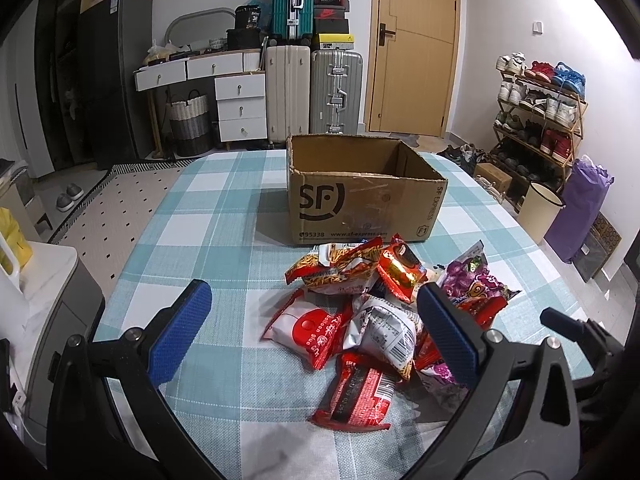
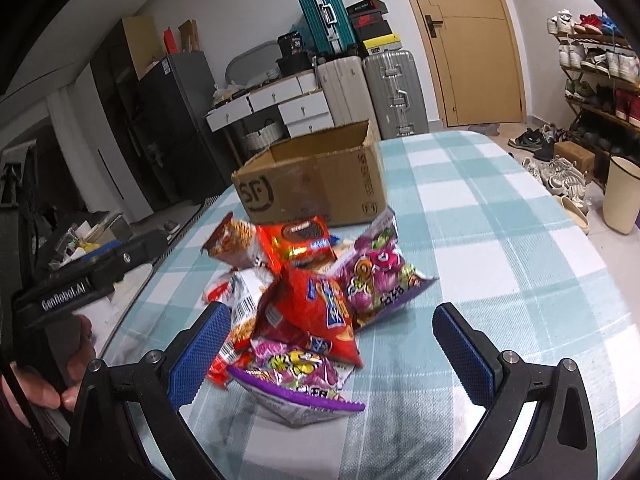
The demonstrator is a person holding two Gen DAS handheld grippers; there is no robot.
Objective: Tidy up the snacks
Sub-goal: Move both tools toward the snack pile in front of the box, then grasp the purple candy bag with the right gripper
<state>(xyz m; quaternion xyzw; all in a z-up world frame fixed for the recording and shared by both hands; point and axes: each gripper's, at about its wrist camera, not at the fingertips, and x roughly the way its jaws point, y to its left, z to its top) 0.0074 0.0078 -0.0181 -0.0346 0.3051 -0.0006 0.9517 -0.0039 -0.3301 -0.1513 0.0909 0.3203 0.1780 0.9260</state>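
left wrist view: the left gripper (image 1: 312,300) hangs wide apart and empty over the snack packets (image 1: 384,304), heaped on the checked tablecloth (image 1: 192,220) just before the sf cardboard box (image 1: 360,204). right wrist view: the right gripper (image 2: 332,320) gapes empty above the same pile, a red packet (image 2: 316,316) uppermost.
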